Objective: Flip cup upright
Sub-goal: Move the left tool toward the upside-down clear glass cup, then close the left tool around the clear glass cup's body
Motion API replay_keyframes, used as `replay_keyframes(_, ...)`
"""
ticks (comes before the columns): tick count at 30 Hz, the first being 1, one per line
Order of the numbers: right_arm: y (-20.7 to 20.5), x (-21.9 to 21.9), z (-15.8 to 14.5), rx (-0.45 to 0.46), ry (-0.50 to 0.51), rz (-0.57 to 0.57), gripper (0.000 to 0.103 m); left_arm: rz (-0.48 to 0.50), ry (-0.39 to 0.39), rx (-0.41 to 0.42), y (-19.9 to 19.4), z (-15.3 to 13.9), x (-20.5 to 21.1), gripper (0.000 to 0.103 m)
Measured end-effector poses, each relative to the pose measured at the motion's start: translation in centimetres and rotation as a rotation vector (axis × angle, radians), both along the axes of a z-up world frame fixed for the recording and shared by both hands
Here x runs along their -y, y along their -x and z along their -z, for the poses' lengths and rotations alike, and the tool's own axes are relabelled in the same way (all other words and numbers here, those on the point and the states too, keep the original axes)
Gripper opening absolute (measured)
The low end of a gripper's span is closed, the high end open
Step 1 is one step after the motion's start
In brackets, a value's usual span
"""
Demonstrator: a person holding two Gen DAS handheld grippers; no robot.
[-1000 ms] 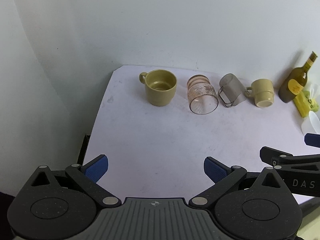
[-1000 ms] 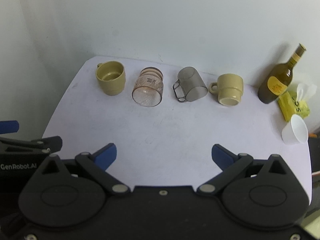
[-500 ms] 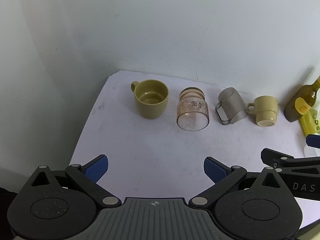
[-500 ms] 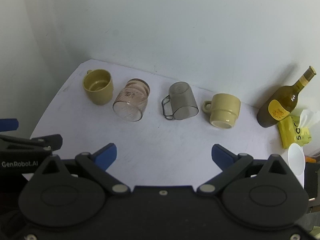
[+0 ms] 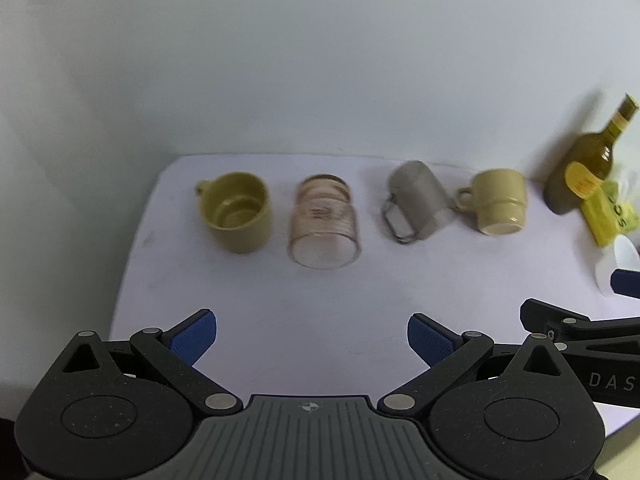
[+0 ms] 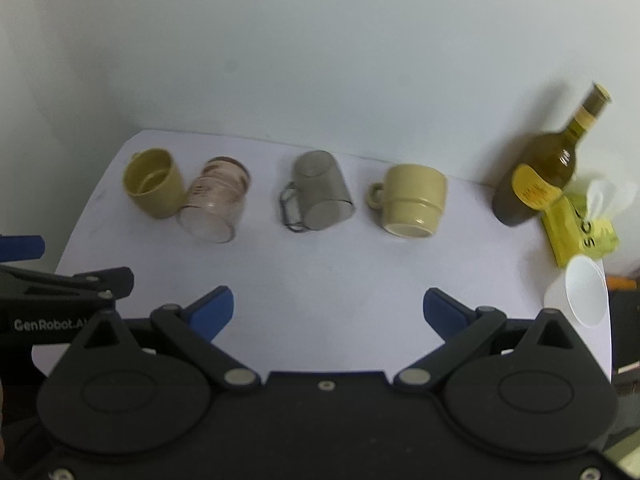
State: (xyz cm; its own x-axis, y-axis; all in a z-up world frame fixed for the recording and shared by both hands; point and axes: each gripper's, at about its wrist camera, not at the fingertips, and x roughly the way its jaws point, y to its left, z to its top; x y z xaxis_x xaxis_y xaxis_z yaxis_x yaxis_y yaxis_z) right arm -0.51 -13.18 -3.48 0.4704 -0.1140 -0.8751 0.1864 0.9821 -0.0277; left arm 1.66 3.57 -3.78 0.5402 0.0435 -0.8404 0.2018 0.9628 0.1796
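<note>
Since half a second ago both of my views have shifted: the row of cups now sits closer to the middle of each picture, and the bottle shows more fully at the right. None of the cups has changed its pose on the table (image 5: 328, 300).

Along the far edge of the table, from the left corner: an olive mug (image 5: 236, 212) standing upright with its mouth up, then a pinkish clear glass (image 5: 324, 224) lying on its side with its mouth toward me, then a grey see-through mug (image 5: 418, 202) also on its side, handle to the left, then a cream mug (image 5: 500, 206) tipped over with its mouth toward me. In the right wrist view the olive mug (image 6: 154, 188) and the glass (image 6: 216, 204) look as if they touch; from the left they seem just apart, so I cannot tell.

At the far right corner stands a dark bottle (image 6: 540, 172) with a yellow label, with a yellow tissue pack (image 6: 580, 232) just beside it and a white paper cup (image 6: 586, 292) on its side near the right edge.

My left gripper (image 5: 312, 338) is spread wide and holds nothing, above the near part of the table. My right gripper (image 6: 328, 310) is likewise wide apart and bare, well short of the cups.
</note>
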Motion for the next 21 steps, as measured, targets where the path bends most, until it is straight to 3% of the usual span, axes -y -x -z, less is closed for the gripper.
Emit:
replay_keyframes(9, 0.5, 3.3, 0.2, -0.008, -0.018, 0.057, 0.103, 0.051, -0.008, -0.012, -0.6, 0.1, 2.9, 0.103)
replay_keyframes(21, -0.3, 4.5, 0.5, -0.030, -0.046, 0.034, 0.103, 0.019, -0.020, -0.035, -1.1, 0.2, 3.5, 0.103)
